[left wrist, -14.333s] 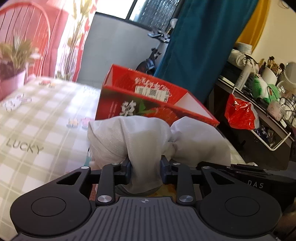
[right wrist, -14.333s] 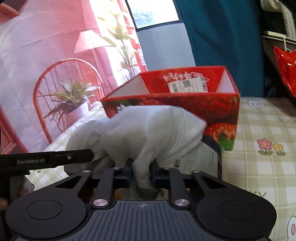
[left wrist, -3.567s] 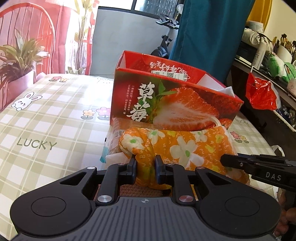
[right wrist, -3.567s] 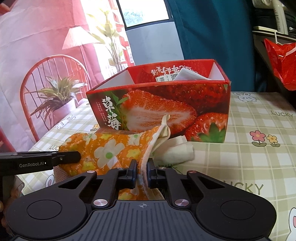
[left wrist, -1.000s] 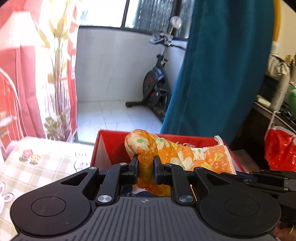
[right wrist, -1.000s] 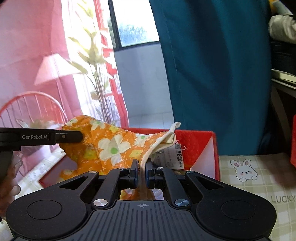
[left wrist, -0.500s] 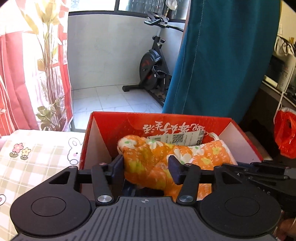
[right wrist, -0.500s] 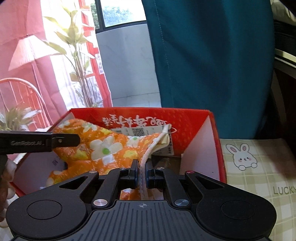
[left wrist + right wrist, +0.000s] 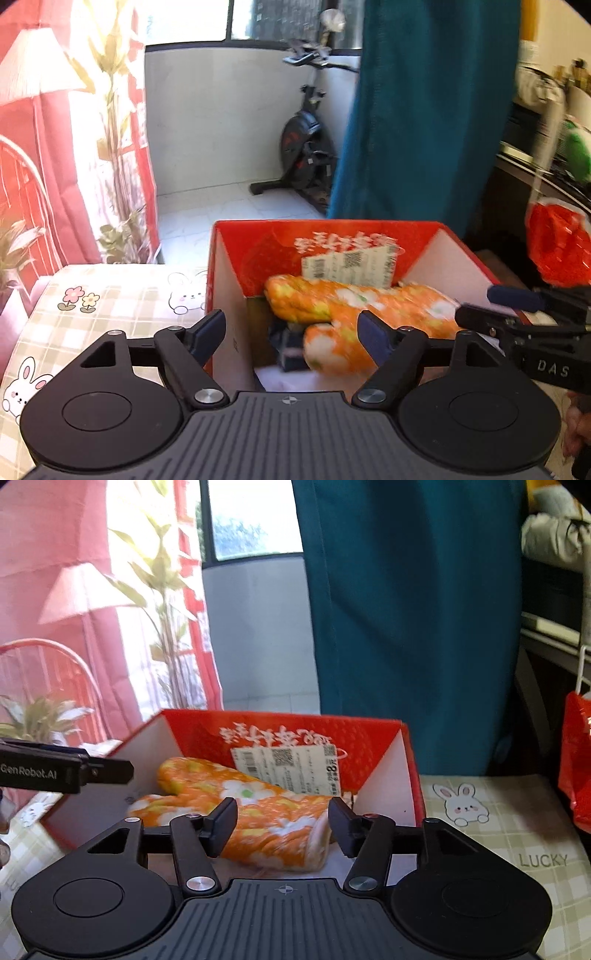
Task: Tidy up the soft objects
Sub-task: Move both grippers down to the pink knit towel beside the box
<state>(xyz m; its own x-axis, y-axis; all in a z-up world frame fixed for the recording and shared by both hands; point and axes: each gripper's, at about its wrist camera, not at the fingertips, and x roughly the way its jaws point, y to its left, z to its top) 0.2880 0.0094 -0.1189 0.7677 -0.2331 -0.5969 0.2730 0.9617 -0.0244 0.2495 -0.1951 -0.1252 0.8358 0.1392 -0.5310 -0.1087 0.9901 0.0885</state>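
Note:
An orange oven mitt (image 9: pixel 354 314) (image 9: pixel 266 812) with white flowers lies loose inside the red strawberry box (image 9: pixel 325 236) (image 9: pixel 369 734). My left gripper (image 9: pixel 293 332) hovers over the box's near left corner, its jaws still opening, no pad touching the mitt. My right gripper (image 9: pixel 282 821) hangs over the near edge of the box above the mitt's cuff, jaws also opening and off the fabric. Each gripper's fingers show at the side of the other's view. Something dark lies under the mitt in the box.
The box stands on a checked tablecloth (image 9: pixel 110 295) (image 9: pixel 517 830) with rabbits and flowers. A red plastic bag (image 9: pixel 557 243) hangs at the right by a cluttered shelf. Behind are a teal curtain (image 9: pixel 406 609), an exercise bike (image 9: pixel 306 155) and a potted plant (image 9: pixel 40 716).
Both grippers let go of the orange mitt and spread their jaws; the mitt dropped and now lies in the box. Both grippers drew back a little from it.

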